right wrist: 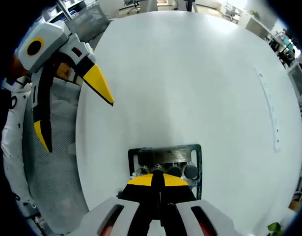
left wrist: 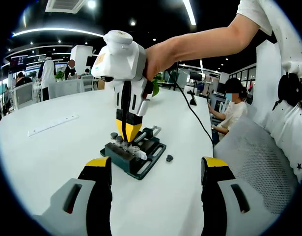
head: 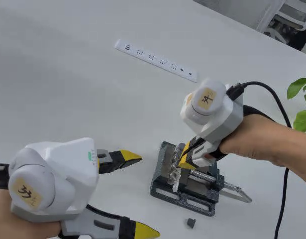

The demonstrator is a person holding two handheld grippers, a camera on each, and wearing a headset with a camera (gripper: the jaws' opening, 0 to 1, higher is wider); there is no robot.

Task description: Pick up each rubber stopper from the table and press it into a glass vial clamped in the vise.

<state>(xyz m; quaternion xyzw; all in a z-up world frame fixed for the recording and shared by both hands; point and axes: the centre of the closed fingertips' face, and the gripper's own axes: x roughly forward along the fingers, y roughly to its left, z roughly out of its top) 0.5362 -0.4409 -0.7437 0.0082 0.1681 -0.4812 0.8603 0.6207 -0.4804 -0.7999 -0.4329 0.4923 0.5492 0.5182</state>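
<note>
A dark metal vise (head: 165, 188) stands on the white table with glass vials (head: 174, 176) clamped in it. My right gripper (head: 184, 160) points down onto the vials, jaws shut; I cannot see whether anything sits between the tips. From the right gripper view, the shut jaws (right wrist: 158, 180) rest over the vise (right wrist: 165, 153), next to vials capped with dark stoppers (right wrist: 190, 171). One loose dark stopper (head: 191, 223) lies on the table just in front of the vise. My left gripper (head: 138, 194) hovers open to the left, holding nothing. In the left gripper view, the vise (left wrist: 143, 162) and loose stopper (left wrist: 169, 158) lie ahead.
A white power strip (head: 155, 59) lies at the far side of the table. The right gripper's black cable (head: 282, 149) hangs along the right side. Green plant leaves (head: 302, 104) reach in at the right edge. People sit at desks in the background.
</note>
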